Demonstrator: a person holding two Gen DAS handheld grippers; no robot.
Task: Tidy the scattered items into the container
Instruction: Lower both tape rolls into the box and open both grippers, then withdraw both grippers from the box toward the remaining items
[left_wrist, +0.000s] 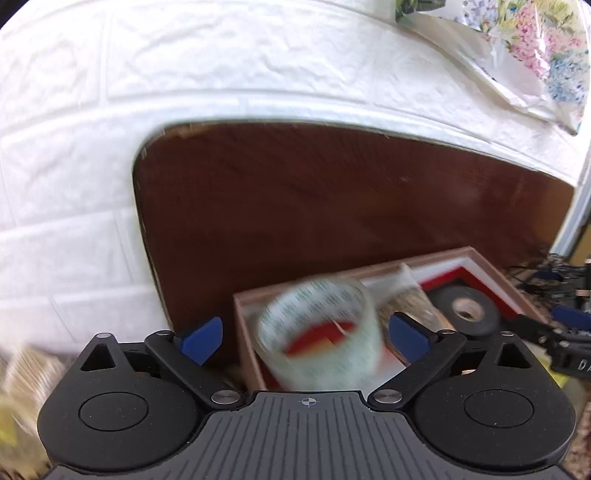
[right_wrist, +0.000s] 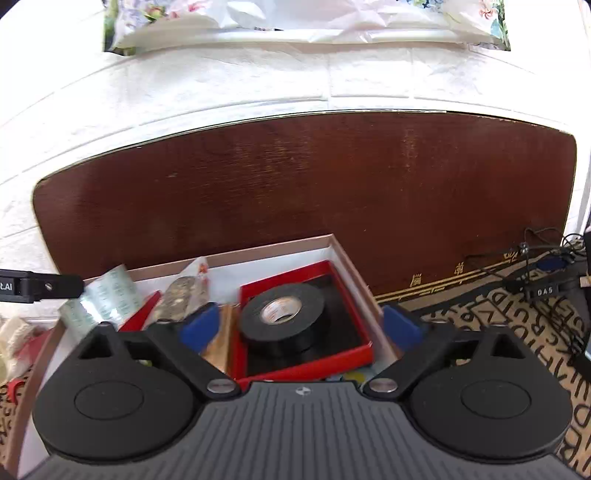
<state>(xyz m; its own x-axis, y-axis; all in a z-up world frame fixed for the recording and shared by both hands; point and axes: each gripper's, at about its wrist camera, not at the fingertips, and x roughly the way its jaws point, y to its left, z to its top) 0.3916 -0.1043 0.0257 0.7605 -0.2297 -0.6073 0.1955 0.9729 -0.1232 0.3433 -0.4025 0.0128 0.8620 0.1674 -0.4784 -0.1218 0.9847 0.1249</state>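
In the left wrist view, my left gripper (left_wrist: 306, 338) is open, its blue fingertips (left_wrist: 201, 339) wide apart. A clear tape roll (left_wrist: 321, 332) with green print is blurred between them, above the cardboard box (left_wrist: 243, 306), touching neither finger. A black tape roll (left_wrist: 467, 310) lies in a red tray inside the box. In the right wrist view, my right gripper (right_wrist: 301, 326) is open over the box (right_wrist: 343, 254), just above the black tape roll (right_wrist: 282, 317) in the red tray (right_wrist: 314, 365). The clear tape roll (right_wrist: 103, 299) is at the box's left end, below the left gripper's finger (right_wrist: 40, 286).
A dark wooden board (right_wrist: 295, 184) stands against a white brick wall (left_wrist: 74, 184) behind the box. A foil snack packet (right_wrist: 184, 295) lies in the box. Cables and a black device (right_wrist: 543, 291) sit at the right on a patterned mat (right_wrist: 480, 317). Floral bags (right_wrist: 295, 18) lie above.
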